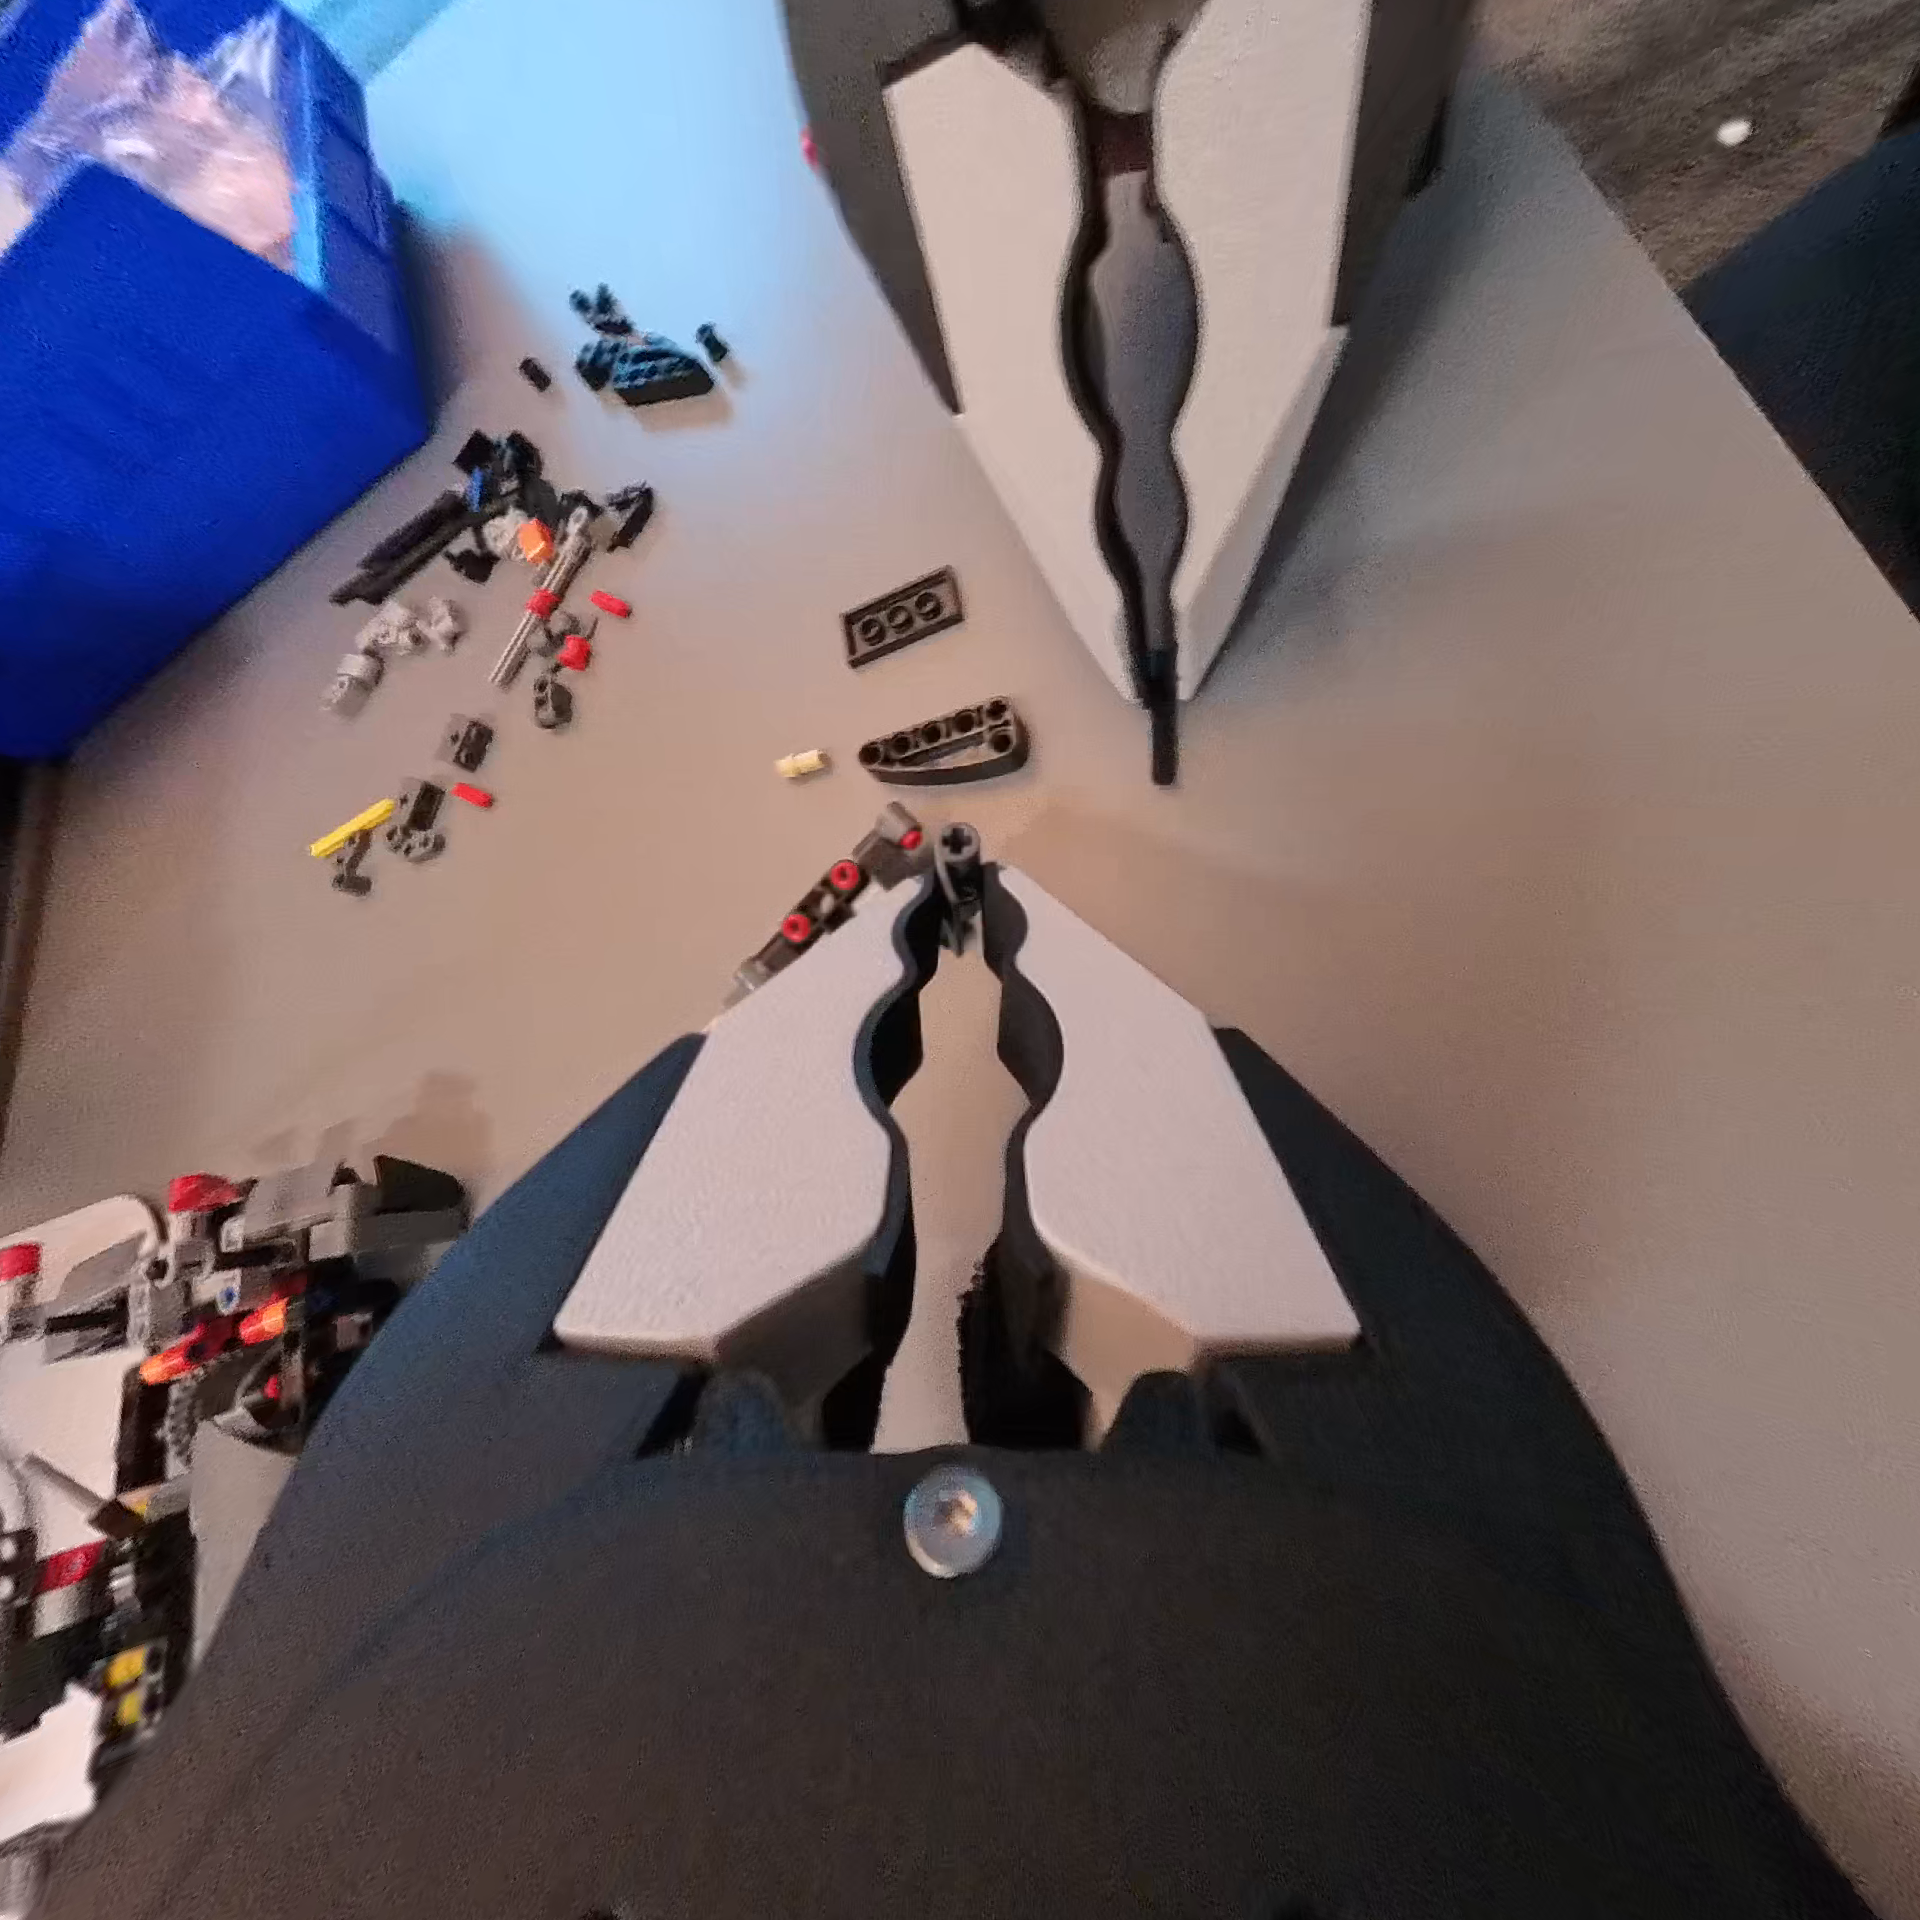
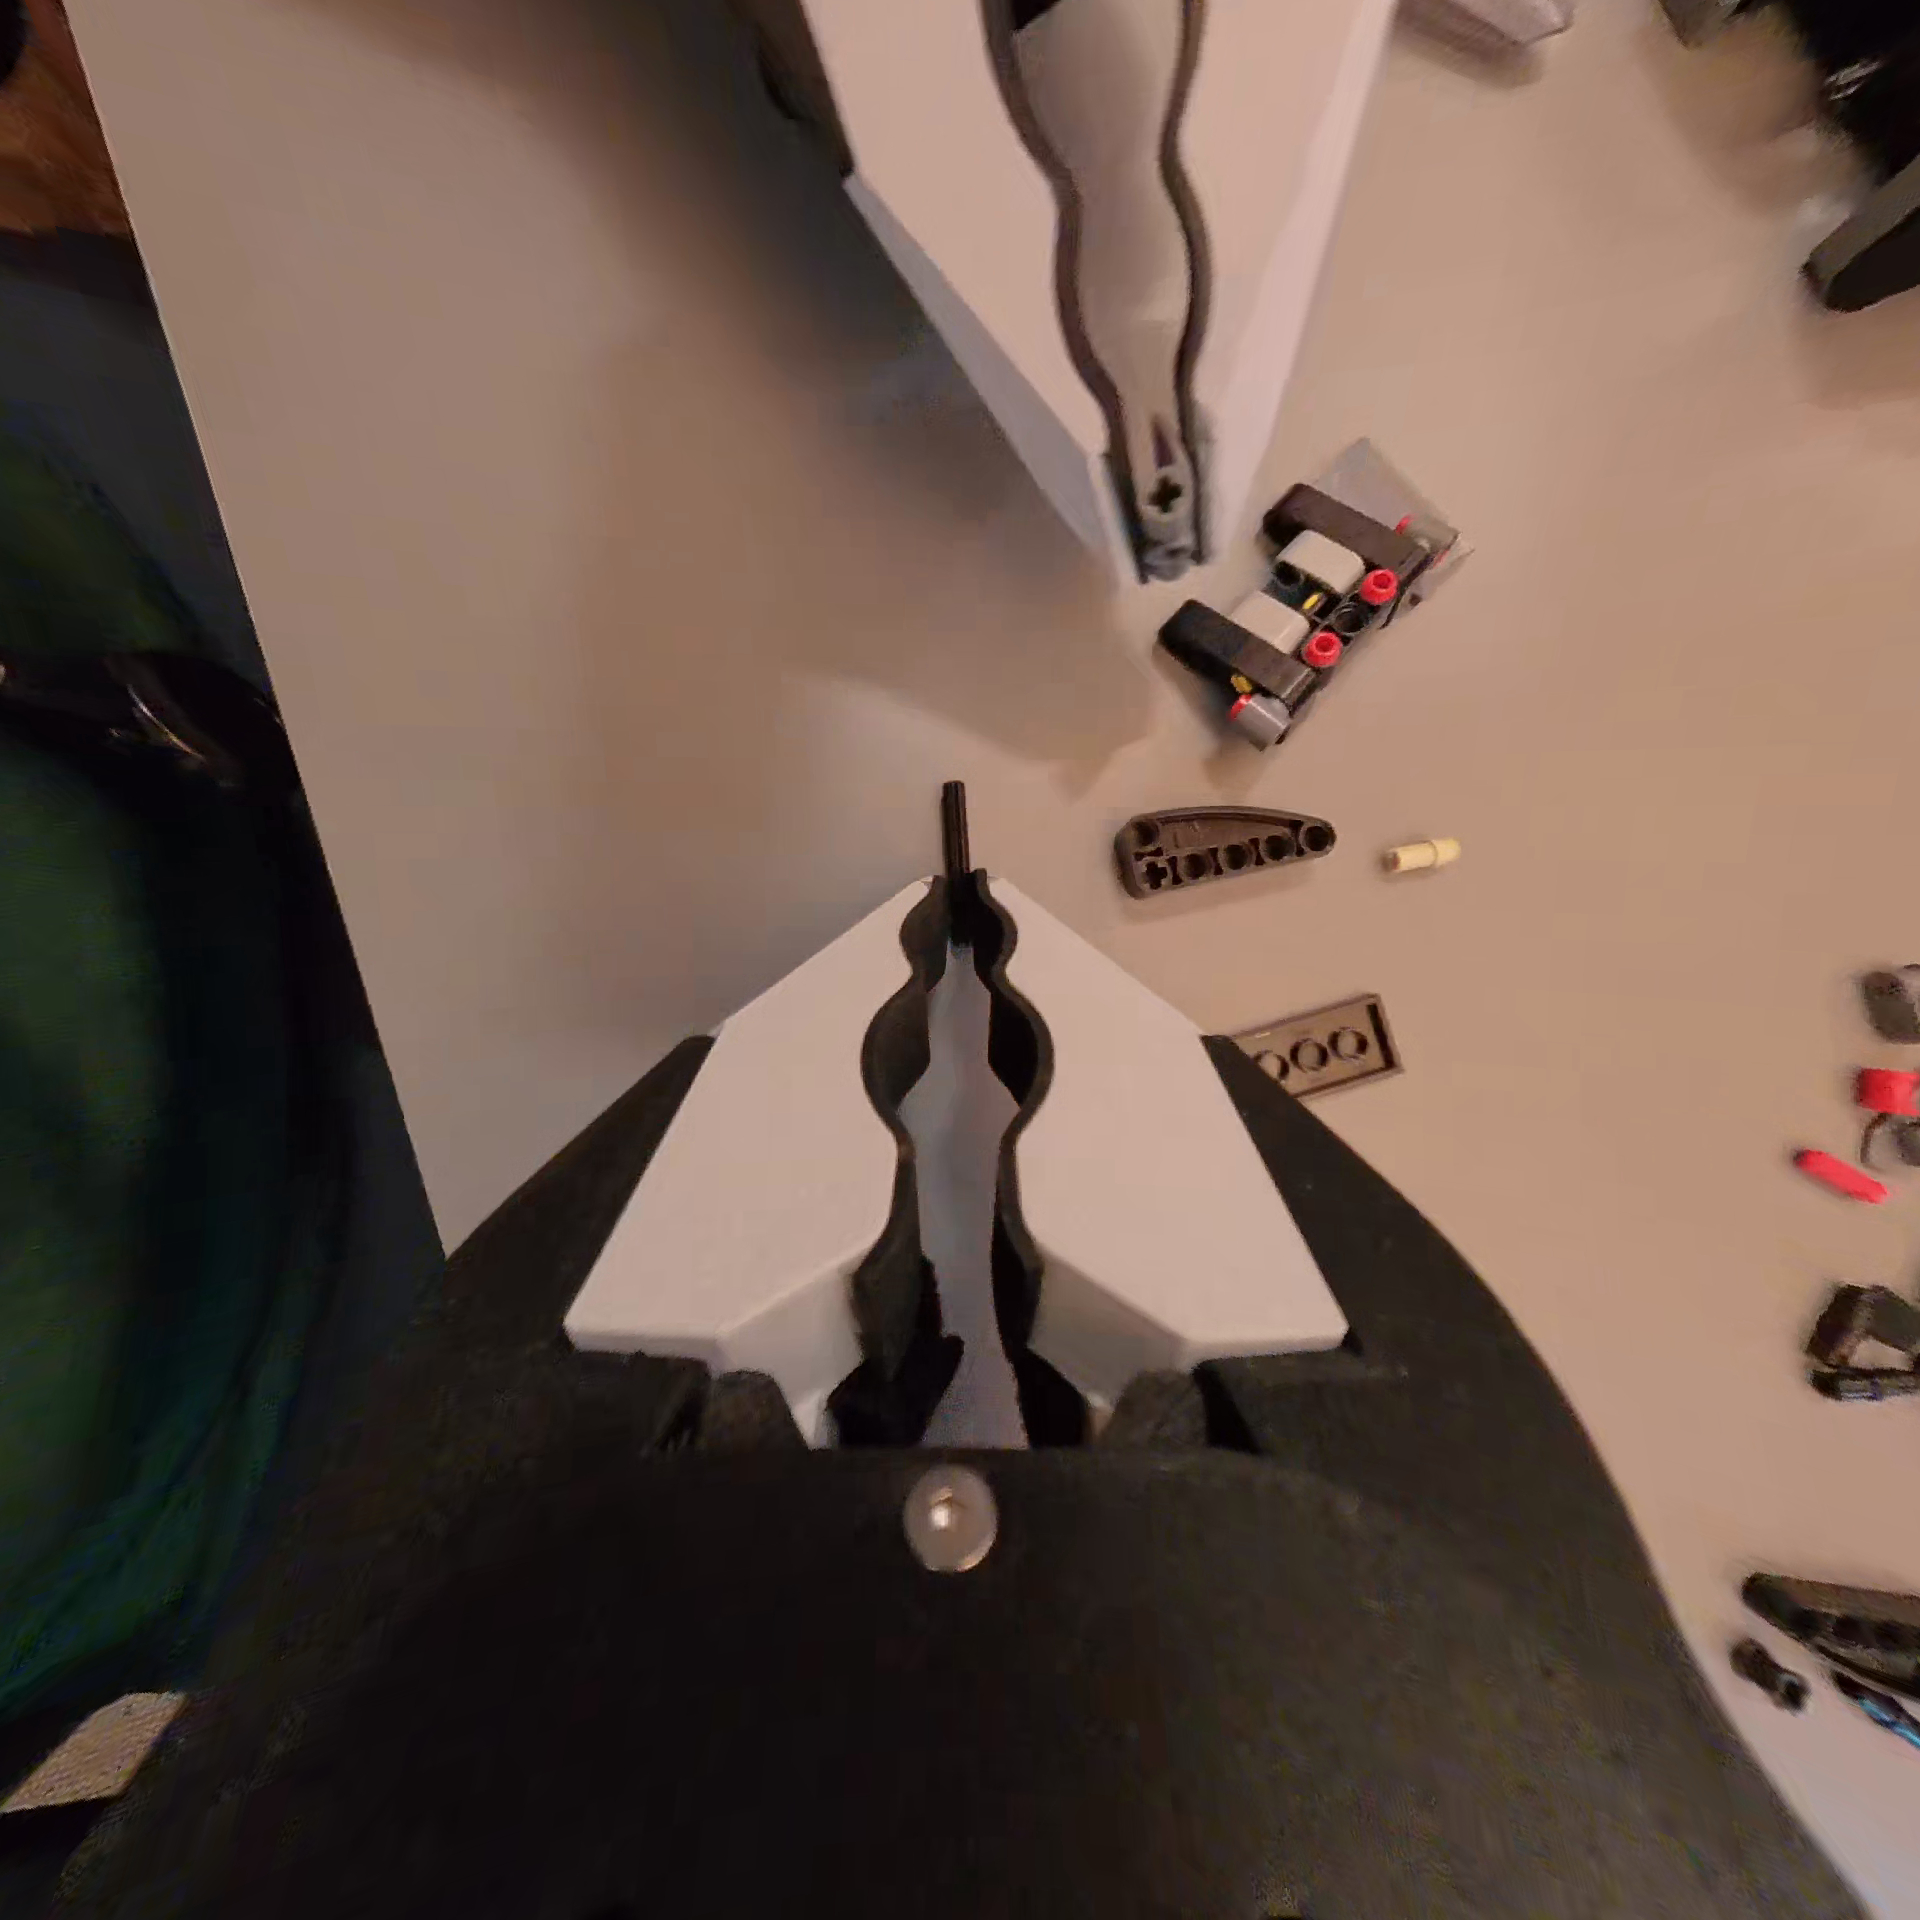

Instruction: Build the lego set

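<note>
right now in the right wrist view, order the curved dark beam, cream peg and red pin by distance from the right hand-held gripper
1. Curved dark beam with holes, just right of the tips.
2. Small cream peg, beyond the beam.
3. Loose red pin, far right.

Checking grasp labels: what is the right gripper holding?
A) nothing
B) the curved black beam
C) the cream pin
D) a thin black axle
D: the right gripper is shut on a thin black axle sticking out past its tips; the cream pin and curved black beam lie loose on the table.

Left gripper (image 1: 961, 894), right gripper (image 2: 954, 914): black matte bodies, pale grey wedge fingers, wavy black-edged pads; silver screw (image 1: 953, 1520) seated at 6 o'clock.
</note>
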`<state>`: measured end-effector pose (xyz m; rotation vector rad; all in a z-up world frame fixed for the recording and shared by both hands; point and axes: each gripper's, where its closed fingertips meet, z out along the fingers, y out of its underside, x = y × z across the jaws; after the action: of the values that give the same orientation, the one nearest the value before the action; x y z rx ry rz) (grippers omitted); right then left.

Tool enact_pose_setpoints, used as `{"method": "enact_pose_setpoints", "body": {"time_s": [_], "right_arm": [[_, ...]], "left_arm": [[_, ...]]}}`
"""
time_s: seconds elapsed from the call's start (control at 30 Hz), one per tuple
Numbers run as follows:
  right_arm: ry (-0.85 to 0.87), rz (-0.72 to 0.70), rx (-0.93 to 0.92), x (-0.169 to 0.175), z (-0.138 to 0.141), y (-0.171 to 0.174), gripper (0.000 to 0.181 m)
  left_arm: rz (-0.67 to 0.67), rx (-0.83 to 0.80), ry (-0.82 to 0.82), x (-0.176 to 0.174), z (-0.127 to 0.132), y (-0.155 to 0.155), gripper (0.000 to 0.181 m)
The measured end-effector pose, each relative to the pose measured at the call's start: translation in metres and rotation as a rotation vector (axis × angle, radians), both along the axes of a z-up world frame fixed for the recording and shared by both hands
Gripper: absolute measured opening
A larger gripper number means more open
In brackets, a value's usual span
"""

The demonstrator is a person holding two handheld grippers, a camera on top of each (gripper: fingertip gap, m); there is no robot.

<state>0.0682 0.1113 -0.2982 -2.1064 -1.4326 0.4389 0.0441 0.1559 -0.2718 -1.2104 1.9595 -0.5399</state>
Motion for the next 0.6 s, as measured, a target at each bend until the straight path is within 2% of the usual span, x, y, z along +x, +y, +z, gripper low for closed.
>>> {"method": "enact_pose_setpoints", "body": {"time_s": [0.03,0.23,0.4,0.6], "right_arm": [[0.005,-0.002,-0.001,0.001,0.000,0.000,0.002],[0.058,-0.012,-0.038,0.003,0.000,-0.001,0.002],[0.127,-0.040,-0.073,0.002,0.004,-0.002,0.001],[0.225,-0.057,-0.092,-0.001,0.019,0.004,0.001]], "left_arm": [[-0.023,0.008,0.008,-0.001,0.000,-0.005,0.005],[-0.071,0.020,0.138,-0.004,-0.025,-0.019,0.005],[-0.065,-0.006,0.121,-0.003,-0.023,-0.018,0.008],[-0.054,-0.002,0.078,0.000,-0.017,-0.016,0.024]]}}
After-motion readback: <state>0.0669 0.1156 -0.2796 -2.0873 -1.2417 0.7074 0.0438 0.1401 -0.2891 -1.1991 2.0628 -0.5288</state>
